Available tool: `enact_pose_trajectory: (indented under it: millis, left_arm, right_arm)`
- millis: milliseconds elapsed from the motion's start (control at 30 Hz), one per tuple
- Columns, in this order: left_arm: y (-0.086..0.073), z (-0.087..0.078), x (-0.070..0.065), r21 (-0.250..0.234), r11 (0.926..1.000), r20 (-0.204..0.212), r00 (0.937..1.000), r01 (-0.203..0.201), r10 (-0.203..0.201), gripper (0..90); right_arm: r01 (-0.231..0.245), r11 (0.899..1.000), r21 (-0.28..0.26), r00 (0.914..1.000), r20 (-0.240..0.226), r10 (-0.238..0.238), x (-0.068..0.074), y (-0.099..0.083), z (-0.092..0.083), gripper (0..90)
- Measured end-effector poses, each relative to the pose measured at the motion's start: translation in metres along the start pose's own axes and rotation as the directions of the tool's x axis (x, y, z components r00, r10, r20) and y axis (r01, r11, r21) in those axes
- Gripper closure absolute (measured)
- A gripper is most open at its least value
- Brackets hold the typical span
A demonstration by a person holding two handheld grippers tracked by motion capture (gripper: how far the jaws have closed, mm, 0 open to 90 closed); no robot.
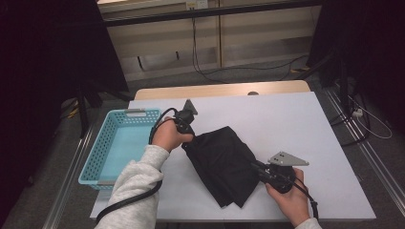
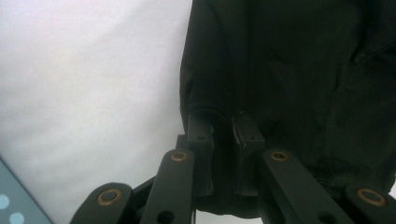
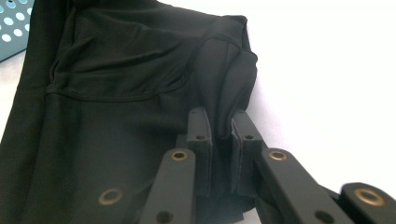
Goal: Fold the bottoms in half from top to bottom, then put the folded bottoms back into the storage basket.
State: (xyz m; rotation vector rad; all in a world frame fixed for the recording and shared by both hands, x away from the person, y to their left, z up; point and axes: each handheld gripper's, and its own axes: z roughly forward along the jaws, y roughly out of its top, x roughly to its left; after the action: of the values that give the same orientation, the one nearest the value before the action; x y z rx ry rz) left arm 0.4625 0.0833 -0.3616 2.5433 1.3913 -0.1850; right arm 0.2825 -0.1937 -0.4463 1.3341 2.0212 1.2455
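Observation:
A folded black garment lies on the white table, slanting from upper left to lower right. My left gripper pinches its upper left corner; in the left gripper view the jaws are shut on a fold of the black garment, the gripper pressing cloth between its pads. My right gripper grips the garment's right edge. In the right gripper view the black garment bunches up between the jaws, and that gripper is shut on the cloth.
A light blue perforated basket stands at the table's left edge, next to my left hand; its corner shows in the right gripper view. Bare white table surface lies to the right and behind. Cables run across the floor beyond.

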Motion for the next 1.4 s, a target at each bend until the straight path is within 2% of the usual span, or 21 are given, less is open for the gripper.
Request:
enact_pose_trajectory:
  millis: [467, 867, 1400]
  left_arm:
    - [0.003, -0.017, -0.001, 0.020, 0.9998, -0.027, 0.9996, -0.008, 0.008, 80.5]
    - [0.004, -0.035, -0.003, 0.014, 0.9998, -0.029, 0.9995, -0.015, 0.016, 80.5]
    - [0.004, -0.044, 0.000, 0.021, 0.9997, -0.031, 0.9995, -0.009, 0.010, 80.5]
  right_arm:
    - [0.015, 0.999, -0.035, 0.9998, -0.010, -0.016, 0.013, 0.005, 0.001, 81.0]
    - [0.026, 0.998, -0.054, 0.9995, -0.015, -0.027, 0.019, 0.009, 0.001, 81.0]
    - [0.022, 0.996, -0.084, 0.9994, -0.024, -0.025, 0.023, 0.014, 0.001, 81.0]
